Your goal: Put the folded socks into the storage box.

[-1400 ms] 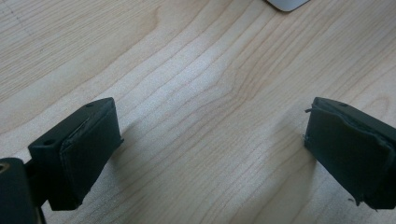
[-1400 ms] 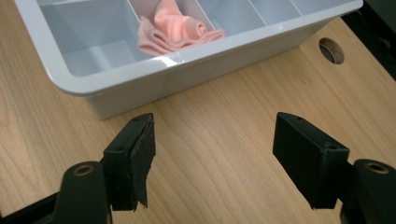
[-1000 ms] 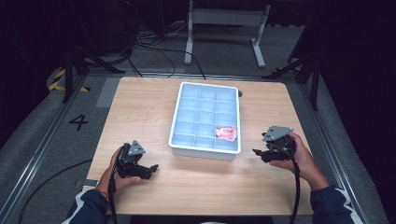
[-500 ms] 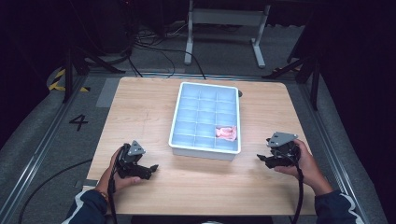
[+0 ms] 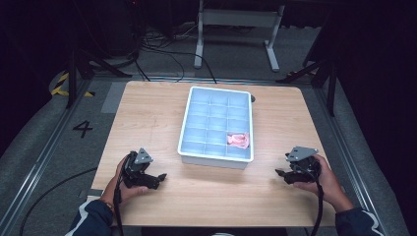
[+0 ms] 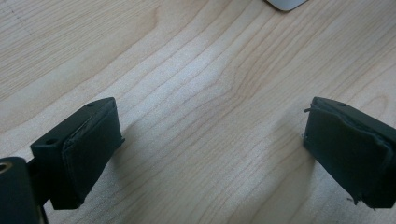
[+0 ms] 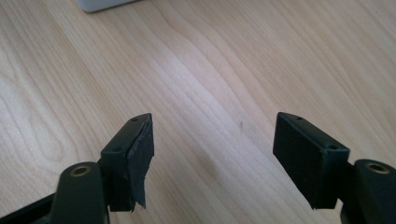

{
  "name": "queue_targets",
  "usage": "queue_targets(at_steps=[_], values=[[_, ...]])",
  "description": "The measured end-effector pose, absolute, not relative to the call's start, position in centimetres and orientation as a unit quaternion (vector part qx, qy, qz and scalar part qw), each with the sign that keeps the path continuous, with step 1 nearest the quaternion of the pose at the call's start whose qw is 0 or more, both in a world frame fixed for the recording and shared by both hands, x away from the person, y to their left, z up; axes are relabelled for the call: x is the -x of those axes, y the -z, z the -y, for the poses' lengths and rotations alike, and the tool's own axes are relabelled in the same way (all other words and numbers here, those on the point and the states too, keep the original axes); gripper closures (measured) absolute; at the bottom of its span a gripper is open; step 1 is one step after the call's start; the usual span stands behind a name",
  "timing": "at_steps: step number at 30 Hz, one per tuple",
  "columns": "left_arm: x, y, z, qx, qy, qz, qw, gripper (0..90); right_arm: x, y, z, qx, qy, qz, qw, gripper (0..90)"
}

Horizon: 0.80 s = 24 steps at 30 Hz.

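Now the white plastic tray with many small compartments (image 5: 184, 129) stands in the middle of the light wooden table (image 5: 147, 113), a little toward the far side. One pink soft object (image 5: 239, 140) lies inside it, in a compartment of the right column, in the second row from the near edge. What this object is, I cannot tell.

At the near left, the person's left hand (image 5: 123, 179) holds the black left gripper (image 5: 158, 177) low over the table, near the tray's near left corner but apart from it. Its jaws stand wide apart, and between them the left gripper view has just bare wood (image 6: 210, 121).

At the near right, the right hand (image 5: 322, 179) holds the black right gripper (image 5: 280, 173), well apart from the tray's near right corner. Its jaws are also spread, and nothing is between them. In the right gripper view a corner of the tray (image 7: 100, 4) is at the top edge, far from the jaws.
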State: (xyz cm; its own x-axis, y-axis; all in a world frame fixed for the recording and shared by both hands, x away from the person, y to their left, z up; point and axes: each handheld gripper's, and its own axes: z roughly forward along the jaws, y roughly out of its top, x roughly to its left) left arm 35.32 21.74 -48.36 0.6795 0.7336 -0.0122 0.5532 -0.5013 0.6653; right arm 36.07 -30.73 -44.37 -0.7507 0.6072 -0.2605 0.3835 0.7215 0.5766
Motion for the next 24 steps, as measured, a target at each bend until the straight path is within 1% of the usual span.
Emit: queue_targets(at_steps=[24], values=[[-35.3, 48.4, -21.7, -0.855, -0.137, -0.376, 0.328, 4.5, -33.0, 46.7, 34.7, -0.328, -0.298, -0.874, 0.200, 26.9]])
